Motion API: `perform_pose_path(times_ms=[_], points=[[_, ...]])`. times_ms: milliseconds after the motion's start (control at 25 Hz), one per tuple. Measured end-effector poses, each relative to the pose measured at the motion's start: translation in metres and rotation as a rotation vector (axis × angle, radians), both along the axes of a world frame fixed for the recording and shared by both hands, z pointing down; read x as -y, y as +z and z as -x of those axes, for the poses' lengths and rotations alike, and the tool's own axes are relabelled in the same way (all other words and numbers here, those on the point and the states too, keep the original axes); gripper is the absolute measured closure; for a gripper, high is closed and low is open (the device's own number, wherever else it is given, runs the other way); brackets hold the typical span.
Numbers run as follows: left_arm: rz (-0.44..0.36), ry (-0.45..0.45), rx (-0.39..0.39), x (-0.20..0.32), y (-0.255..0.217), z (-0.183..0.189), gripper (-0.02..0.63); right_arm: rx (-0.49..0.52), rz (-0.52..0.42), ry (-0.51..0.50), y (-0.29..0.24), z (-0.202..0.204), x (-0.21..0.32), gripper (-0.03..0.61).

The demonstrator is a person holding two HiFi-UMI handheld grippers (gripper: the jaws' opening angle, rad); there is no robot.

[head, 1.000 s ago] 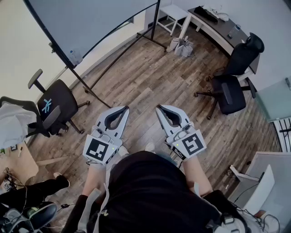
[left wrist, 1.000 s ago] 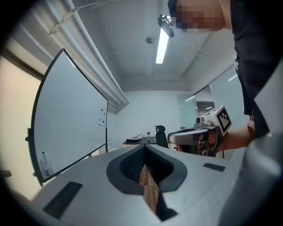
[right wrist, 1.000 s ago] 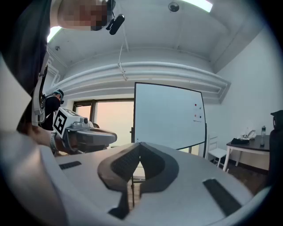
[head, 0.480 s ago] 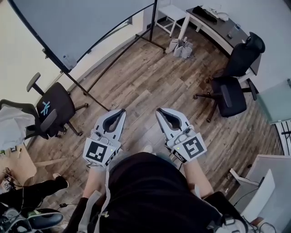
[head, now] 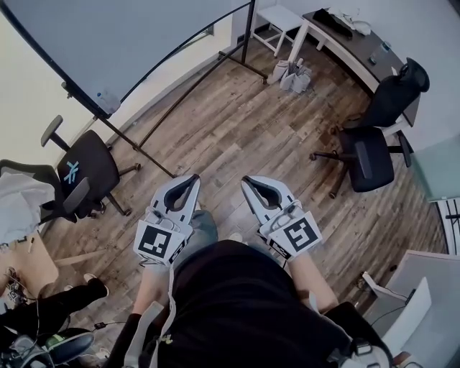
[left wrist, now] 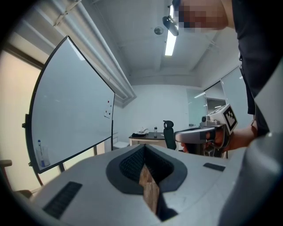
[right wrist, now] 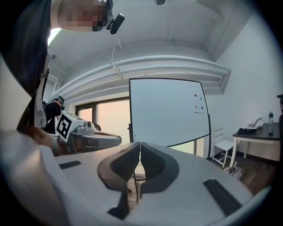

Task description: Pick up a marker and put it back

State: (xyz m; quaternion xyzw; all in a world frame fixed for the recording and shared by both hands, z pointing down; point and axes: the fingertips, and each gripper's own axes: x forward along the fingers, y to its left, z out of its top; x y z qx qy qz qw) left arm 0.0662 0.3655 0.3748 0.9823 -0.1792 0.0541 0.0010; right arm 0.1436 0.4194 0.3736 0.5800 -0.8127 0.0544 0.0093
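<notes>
Marker: not told apart with certainty in any view. Made out only a small pale object (head: pixel 106 100) with a blue patch at the lower-left edge of the whiteboard (head: pixel 122 36), in the upper left of the head view; too small to name. Found that same edge at the far left of the left gripper view, with a thin upright thing against it, equally unclear.

Held the left gripper (head: pixel 194 177) and the right gripper (head: pixel 246 180) side by side near the middle of the head view, apart from each other, both pointing toward the top of the frame. Showed the jaws pressed together on both, pads meeting along a thin seam, with nothing caught between them.

Faced a broad stretch of wooden floor (head: pixel 237 129) running from the gripper tips up to the dark stand legs (head: pixel 180 100) under the whiteboard. Hemmed in at centre left by a black office chair (head: pixel 83 169) with a blue mark on its back, close beside the left gripper's side. Hemmed in at right by a second black chair (head: pixel 370 154), well apart from the right gripper. Closed off at upper right by a dark-topped desk (head: pixel 352 43), with a white stool (head: pixel 277 18) just left of it and pale items (head: pixel 291 75) on the floor at its foot.
</notes>
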Motion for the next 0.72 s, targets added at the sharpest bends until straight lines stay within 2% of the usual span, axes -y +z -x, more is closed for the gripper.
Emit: perform_pose_path(times_ms=[440,720], points=[[0.015,-0.023,-0.035,0.155,0.002,0.018,0.606,-0.051,0.029,-0.027,-0.001,0.023,0.152,0.561],[0.021,-0.097,-0.044,0.247,0.004,0.059,0.606,-0.067,0.034,-0.087,-0.005,0.059,0.248,0.561]])
